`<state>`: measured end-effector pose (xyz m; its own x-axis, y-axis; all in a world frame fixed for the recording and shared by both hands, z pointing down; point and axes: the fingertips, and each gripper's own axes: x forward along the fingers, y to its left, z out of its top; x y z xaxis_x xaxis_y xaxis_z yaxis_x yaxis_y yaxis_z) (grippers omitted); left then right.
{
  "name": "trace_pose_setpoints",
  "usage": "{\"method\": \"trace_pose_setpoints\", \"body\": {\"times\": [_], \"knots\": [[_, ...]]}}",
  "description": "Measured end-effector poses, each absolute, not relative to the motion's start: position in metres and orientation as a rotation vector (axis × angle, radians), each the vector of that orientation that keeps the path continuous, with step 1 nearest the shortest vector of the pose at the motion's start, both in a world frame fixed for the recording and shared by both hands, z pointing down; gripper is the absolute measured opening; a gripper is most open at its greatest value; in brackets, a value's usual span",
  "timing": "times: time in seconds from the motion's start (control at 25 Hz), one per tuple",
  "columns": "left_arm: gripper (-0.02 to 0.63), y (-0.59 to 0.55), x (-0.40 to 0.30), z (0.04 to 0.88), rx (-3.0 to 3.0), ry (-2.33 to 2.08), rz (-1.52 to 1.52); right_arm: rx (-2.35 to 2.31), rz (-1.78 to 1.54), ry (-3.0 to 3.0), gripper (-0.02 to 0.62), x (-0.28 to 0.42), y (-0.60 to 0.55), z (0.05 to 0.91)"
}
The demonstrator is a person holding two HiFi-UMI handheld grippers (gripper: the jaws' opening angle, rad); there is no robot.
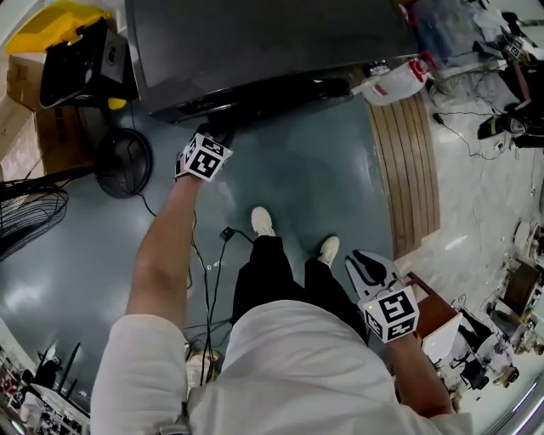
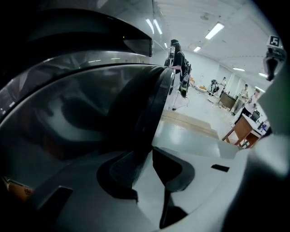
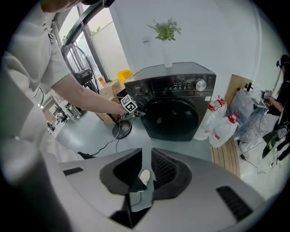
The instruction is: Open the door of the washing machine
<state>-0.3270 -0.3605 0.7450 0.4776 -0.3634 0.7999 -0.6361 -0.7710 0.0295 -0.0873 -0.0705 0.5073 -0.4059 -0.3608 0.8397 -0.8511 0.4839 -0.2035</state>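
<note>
A dark front-loading washing machine (image 1: 255, 42) (image 3: 176, 104) stands ahead of me, and its round glass door (image 1: 255, 95) (image 3: 174, 115) looks closed against the front. My left gripper (image 1: 219, 136) (image 3: 136, 111) reaches to the door's left edge. In the left gripper view the door's thick dark rim (image 2: 156, 104) runs down into the left gripper (image 2: 144, 154) and fills the gap at its fingertips, with the glass dome (image 2: 77, 118) to the left. My right gripper (image 1: 364, 262) (image 3: 146, 156) hangs low by my right leg, its jaws a little apart, and holds nothing.
A floor fan (image 1: 123, 161) and a yellow bin (image 1: 55, 25) stand left of the machine. White jugs (image 1: 395, 81) and a wooden slatted board (image 1: 408, 170) lie to its right. A cable (image 1: 212, 255) trails on the grey floor by my shoes (image 1: 262, 221). A brown desk (image 1: 433, 314) is at the right.
</note>
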Motion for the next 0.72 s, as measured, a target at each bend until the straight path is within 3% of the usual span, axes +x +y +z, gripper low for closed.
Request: {"method": "trace_pose_setpoints", "body": {"times": [0.72], "knots": [[0.084, -0.328, -0.319, 0.746, 2.422, -0.738, 1.289, 1.023, 0.864, -1.996, 0.069, -0.073, -0.049, 0.520]]}}
